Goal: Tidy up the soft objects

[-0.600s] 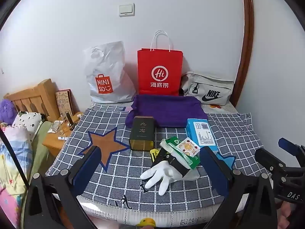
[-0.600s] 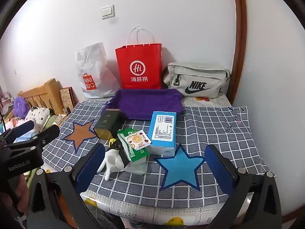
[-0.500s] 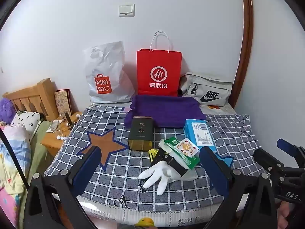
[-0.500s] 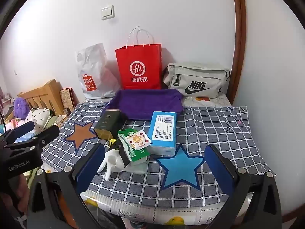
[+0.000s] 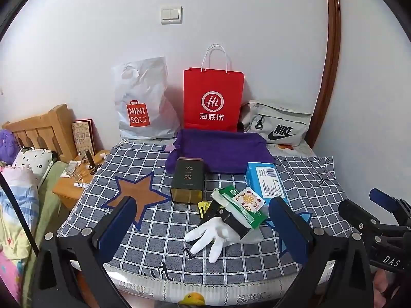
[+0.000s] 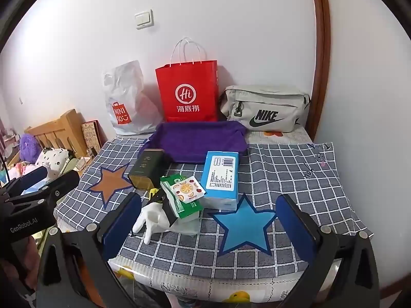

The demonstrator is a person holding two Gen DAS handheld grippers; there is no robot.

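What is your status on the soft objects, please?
Left gripper and right gripper open, empty. White glove untouched, cuff under green packet. Approach unobstructed.

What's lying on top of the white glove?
A green packet with an orange-slice sachet on it lies across the glove's black cuff. The white fingers stay bare. Anything beneath the packet is hidden.

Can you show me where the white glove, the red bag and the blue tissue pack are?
white glove (image 5: 209,233): left wrist view, on its palm.
red paper bag (image 6: 188,95): right wrist view, on its front logo.
blue tissue pack (image 6: 221,175): right wrist view, on its printed top face.
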